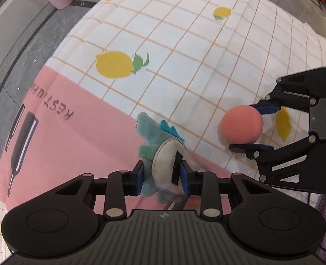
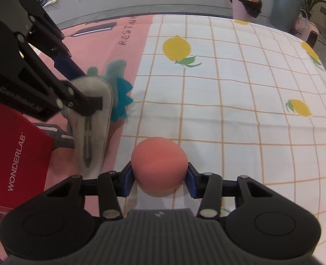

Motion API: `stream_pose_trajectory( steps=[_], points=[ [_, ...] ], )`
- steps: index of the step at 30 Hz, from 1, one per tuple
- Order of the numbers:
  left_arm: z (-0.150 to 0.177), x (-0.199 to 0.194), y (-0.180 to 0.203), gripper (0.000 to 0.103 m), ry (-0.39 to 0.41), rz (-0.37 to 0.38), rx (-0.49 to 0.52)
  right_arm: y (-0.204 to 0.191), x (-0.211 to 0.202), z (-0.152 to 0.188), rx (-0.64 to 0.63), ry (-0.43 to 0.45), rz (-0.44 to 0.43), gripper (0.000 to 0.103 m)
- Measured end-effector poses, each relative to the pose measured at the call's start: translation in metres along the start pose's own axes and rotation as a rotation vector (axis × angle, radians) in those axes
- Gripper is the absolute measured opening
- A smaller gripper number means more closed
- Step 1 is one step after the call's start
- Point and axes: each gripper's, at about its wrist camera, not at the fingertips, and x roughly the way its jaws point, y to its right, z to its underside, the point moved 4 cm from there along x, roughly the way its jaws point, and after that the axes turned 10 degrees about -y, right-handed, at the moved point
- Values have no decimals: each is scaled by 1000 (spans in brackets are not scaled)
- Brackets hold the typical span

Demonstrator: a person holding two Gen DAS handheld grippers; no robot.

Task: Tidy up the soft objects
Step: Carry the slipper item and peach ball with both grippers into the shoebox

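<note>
My left gripper (image 1: 163, 176) is shut on a teal plush toy (image 1: 160, 152) with a white belly and blue spikes, held just above the pink part of the tablecloth. It also shows in the right wrist view (image 2: 92, 112), at the left. My right gripper (image 2: 159, 177) is shut on a soft pink ball (image 2: 159, 164) over the checked part of the cloth. In the left wrist view the ball (image 1: 241, 124) sits between the right gripper's fingers (image 1: 249, 125), to the right of the plush toy.
The table carries a white checked cloth (image 1: 185, 44) with lemon prints and a pink panel (image 1: 74, 132). A red WONDERLAB box (image 2: 14, 154) lies at the left edge. A pink bin (image 2: 244, 6) and a grey bin (image 2: 285, 6) stand on the floor beyond.
</note>
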Motion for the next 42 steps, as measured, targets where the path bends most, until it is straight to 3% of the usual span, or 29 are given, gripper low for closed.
stream_pose_trajectory(
  steps=[8, 12, 15, 21, 26, 30, 35, 39, 42],
  points=[
    [12, -55, 3, 36, 127, 13, -3, 12, -11, 6, 48, 2, 45, 47],
    [49, -92, -14, 36, 189, -27, -42, 6, -36, -3, 85, 48, 61, 47],
    [96, -117, -36, 36, 217, -54, -100, -14, -66, -18, 103, 116, 50, 47],
    [217, -143, -80, 36, 231, -104, -262, -109, -126, -54, -3, 268, -49, 47],
    [293, -124, -102, 36, 203, -113, -389, -212, -137, -67, -162, 291, -163, 47],
    [310, -104, -112, 36, 182, -155, -415, -281, -122, -71, -290, 229, -218, 47],
    [307, -81, -127, 36, 133, -188, -437, -320, -82, -86, -356, 118, -163, 46],
    [303, -79, -123, 48, 153, -276, -373, -323, -52, -95, -363, 38, -97, 46],
    [303, -81, -118, 89, 195, -359, -324, -317, -42, -97, -380, 23, -67, 46]
  ],
)
